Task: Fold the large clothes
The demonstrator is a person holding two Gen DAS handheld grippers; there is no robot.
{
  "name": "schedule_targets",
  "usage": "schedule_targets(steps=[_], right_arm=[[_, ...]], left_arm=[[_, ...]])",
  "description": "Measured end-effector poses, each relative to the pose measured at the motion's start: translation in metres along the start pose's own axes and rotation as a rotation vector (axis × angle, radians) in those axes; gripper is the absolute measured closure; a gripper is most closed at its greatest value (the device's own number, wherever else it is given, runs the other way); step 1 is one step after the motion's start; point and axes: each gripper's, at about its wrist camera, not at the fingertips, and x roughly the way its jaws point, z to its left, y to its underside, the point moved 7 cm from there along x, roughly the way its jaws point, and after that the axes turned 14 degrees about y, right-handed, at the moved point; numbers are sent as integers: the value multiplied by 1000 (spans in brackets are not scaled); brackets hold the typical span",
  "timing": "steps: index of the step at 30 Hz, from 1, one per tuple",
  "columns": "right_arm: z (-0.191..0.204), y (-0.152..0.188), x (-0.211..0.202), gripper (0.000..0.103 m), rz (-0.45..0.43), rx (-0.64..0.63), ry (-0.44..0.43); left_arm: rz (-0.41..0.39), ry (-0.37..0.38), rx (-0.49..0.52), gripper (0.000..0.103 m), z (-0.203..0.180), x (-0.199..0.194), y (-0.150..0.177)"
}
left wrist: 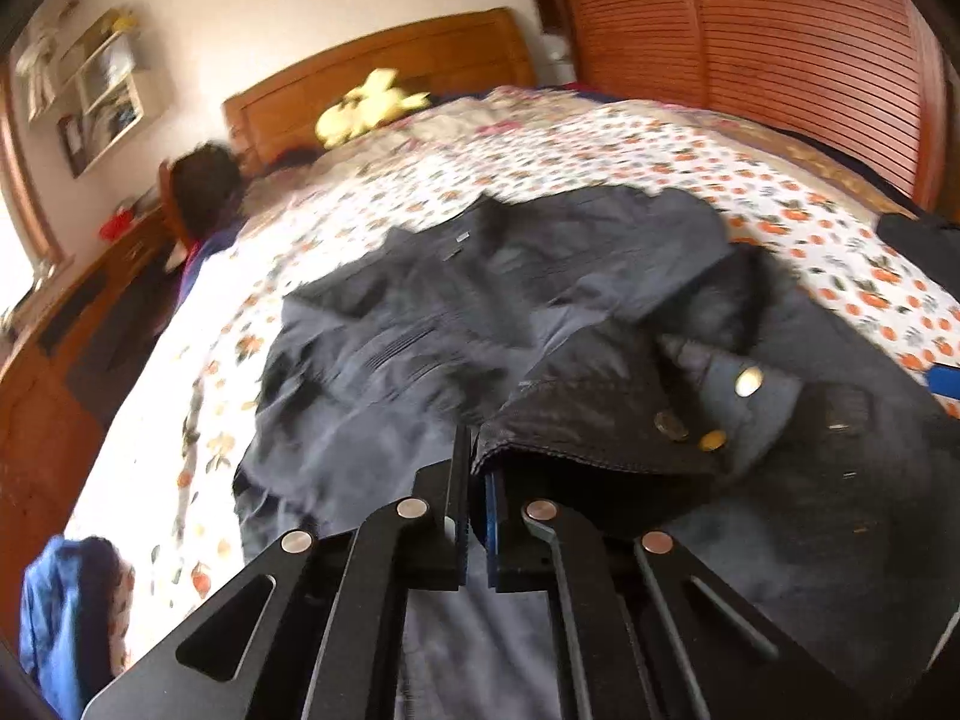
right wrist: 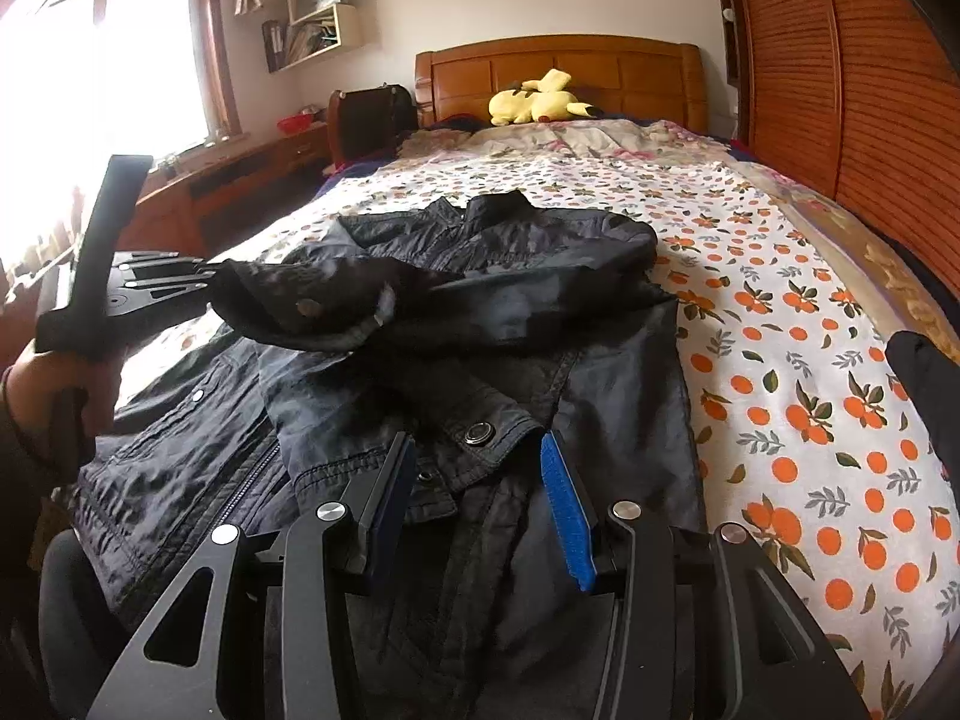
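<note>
A dark navy jacket [right wrist: 510,276] lies spread on the bed, collar toward the headboard. My left gripper [left wrist: 474,450] is shut on the stitched edge of a sleeve cuff [left wrist: 600,420] with snap buttons. From the right wrist camera, that left gripper [right wrist: 204,288] comes in from the left and holds the cuff [right wrist: 312,306] lifted over the jacket's chest. My right gripper [right wrist: 477,450] is open low over the jacket's near part. Its blue pad and dark pad stand on either side of a flap with a snap [right wrist: 478,433], without pressing on it.
The bed sheet [right wrist: 780,330] has an orange-fruit print. A yellow plush toy [right wrist: 540,99] rests by the wooden headboard. A slatted wooden wardrobe [right wrist: 840,90] runs along the right, a desk [right wrist: 240,180] along the left under the window. A blue cloth [left wrist: 60,600] hangs at the bed's near left.
</note>
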Motion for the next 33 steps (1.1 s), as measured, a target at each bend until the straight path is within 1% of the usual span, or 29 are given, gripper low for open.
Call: schedule_targets(steps=[3,6,7,9,12,15,20,25,27,31,33], right_arm=[[3,1,3,61,9,-4,3],[8,1,6,61,12,-18,5],[9,2,7,61,15,-24,6],[13,2,9,61,17,-31,7],[15,2,11,61,21,-36,8],[17,2,11,61,22,-40,6],[21,2,14,61,26,-50,3],[23,3,15,61,27,-54,2],[23,4,16,61,29,-54,2],[24,4,16,61,28,-57,1],[25,5,17,61,29,-58,0]], left_arm=[[35,-16,-55,99,28,10,18],[63,-26,-82,99,45,16,37],[70,-24,-89,99,48,18,41],[81,-26,-95,95,52,19,50],[89,-22,-88,94,52,19,63],[79,-24,-85,94,50,13,74],[63,-21,-101,94,54,1,81],[63,-56,-136,94,73,-8,86],[62,-58,-146,94,79,-12,88],[34,-56,-152,94,82,-27,87],[13,-39,-157,92,79,-36,85]])
